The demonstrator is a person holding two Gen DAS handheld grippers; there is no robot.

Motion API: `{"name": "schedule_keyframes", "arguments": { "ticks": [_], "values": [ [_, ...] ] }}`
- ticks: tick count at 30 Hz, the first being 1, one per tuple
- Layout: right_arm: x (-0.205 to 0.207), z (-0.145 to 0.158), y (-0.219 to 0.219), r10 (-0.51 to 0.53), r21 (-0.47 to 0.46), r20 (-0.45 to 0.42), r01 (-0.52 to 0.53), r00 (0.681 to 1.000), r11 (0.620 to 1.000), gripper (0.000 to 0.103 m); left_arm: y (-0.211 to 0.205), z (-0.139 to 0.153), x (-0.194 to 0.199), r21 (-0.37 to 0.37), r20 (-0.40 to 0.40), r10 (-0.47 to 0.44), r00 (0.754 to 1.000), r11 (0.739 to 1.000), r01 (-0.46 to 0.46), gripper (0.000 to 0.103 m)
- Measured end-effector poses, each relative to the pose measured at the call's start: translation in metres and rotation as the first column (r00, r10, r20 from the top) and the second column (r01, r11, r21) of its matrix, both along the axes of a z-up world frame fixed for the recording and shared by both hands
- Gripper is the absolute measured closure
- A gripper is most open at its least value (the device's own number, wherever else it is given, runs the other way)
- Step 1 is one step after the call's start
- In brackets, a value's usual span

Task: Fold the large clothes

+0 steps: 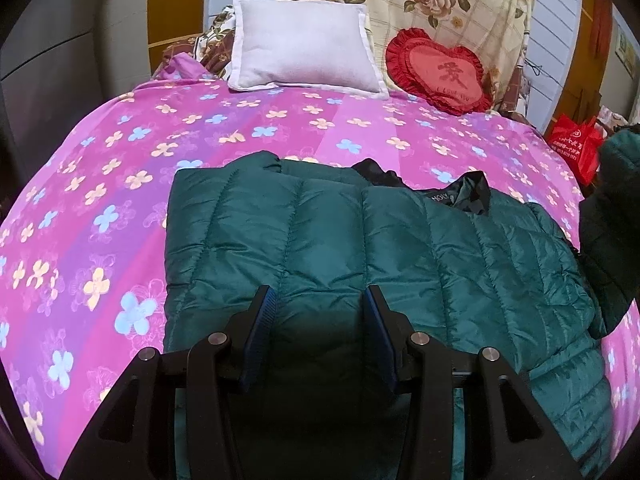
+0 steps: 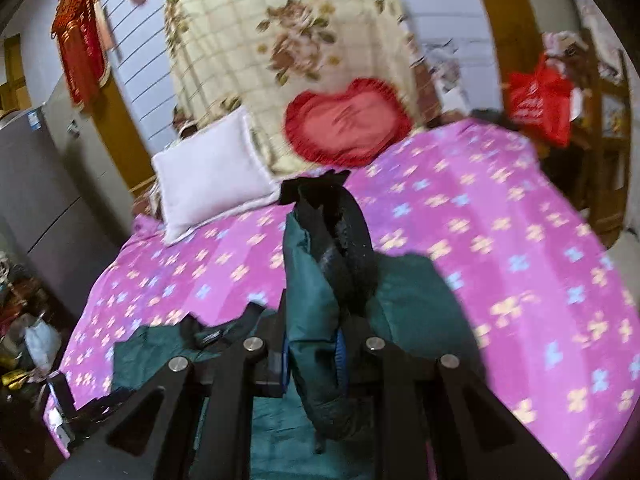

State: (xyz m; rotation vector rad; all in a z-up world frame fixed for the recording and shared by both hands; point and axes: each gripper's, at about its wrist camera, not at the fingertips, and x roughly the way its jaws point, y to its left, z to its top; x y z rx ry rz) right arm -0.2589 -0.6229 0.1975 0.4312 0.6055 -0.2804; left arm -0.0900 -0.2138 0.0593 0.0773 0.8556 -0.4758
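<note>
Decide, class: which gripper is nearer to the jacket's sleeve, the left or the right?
Right. The right gripper is shut on the sleeve, lifting it. The left gripper is open, hovering above the jacket body, apart from that sleeve.

The bed (image 1: pixel 280 128) is viewed from its foot by both wrist cameras, aimed toward 12 o'clock, close above the jacket (image 1: pixel 320 232). White pillow (image 1: pixel 304 48) and red cushion (image 2: pixel 344 120) are shared.

Teal quilted jacket (image 1: pixel 320 240) lies flat, one part apparently lifted.
</note>
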Motion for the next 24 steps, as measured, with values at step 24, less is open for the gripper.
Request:
{"name": "schedule_keyframes", "arguments": {
  "ticks": [24],
  "values": [
    [0.103, -0.123, 0.145, 0.338, 0.25, -0.142, -0.296, 0.931, 0.922, 0.086, 0.019, 0.009, 0.009, -0.121, -0.036, 0.021, 0.999, 0.992, -0.025, 0.077]
  ]
}}
